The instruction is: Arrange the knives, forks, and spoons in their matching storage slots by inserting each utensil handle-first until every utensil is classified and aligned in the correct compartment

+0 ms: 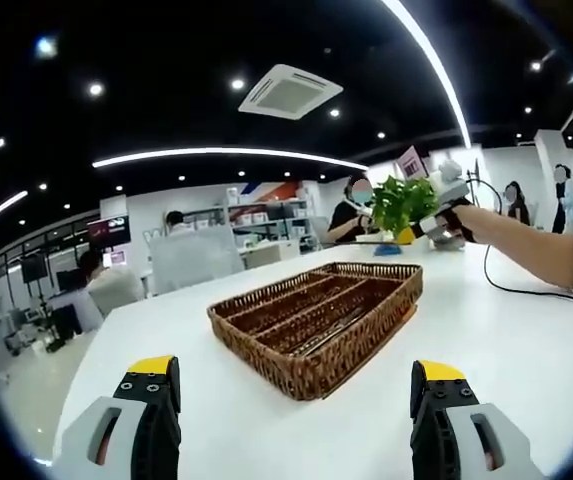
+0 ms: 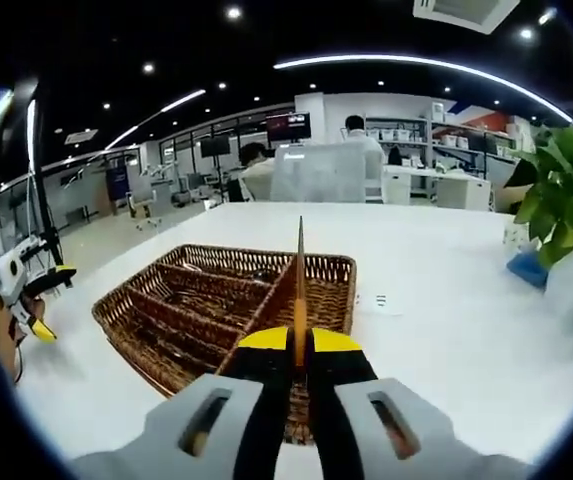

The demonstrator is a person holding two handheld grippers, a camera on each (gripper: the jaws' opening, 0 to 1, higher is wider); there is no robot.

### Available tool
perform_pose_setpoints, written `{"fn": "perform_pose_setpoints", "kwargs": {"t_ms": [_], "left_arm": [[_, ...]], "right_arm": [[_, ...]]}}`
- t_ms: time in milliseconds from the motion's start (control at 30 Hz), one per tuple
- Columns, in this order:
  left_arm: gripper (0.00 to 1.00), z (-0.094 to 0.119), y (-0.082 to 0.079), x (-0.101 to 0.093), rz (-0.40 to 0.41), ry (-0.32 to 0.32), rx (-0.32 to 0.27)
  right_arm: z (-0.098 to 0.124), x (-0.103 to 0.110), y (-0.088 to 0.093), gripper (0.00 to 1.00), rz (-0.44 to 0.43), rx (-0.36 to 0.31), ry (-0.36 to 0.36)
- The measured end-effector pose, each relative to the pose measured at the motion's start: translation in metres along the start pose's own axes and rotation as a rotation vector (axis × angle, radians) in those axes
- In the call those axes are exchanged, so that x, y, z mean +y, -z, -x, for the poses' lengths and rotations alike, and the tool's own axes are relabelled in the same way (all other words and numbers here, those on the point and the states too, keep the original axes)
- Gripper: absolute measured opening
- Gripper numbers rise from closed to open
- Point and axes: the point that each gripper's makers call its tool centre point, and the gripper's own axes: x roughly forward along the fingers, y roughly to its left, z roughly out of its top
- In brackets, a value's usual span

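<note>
Right gripper (image 2: pixel 299 345) clamped on a thin utensil (image 2: pixel 300 285), seen edge-on, type unclear; its long axis runs straight out from the jaws, free end over the far rim of the basket (image 2: pixel 331 300). Basket lies directly ahead and below, slots angled across the view. Left gripper (image 1: pixel 296 400) spread, holding nothing, basket (image 1: pixel 266 355) ahead of it, near. Some cutlery already in one slot. Plant (image 2: pixel 566 195) well aside; nothing blocks the path

Wicker tray (image 1: pixel 316 315) on the table (image 1: pixel 526 350), potted plant (image 1: pixel 403 203) behind it.
</note>
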Motion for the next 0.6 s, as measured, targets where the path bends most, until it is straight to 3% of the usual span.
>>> {"fn": "perform_pose_setpoints", "kwargs": {"t_ms": [233, 600], "left_arm": [[1.0, -0.003, 0.005, -0.001, -0.012, 0.002, 0.022], [1.0, -0.002, 0.001, -0.004, -0.031, 0.004, 0.012]], "right_arm": [[-0.005, -0.008, 0.007, 0.02, 0.028, 0.03, 0.023], [0.004, -0.001, 0.019, 0.02, 0.005, 0.051, 0.021]]}}
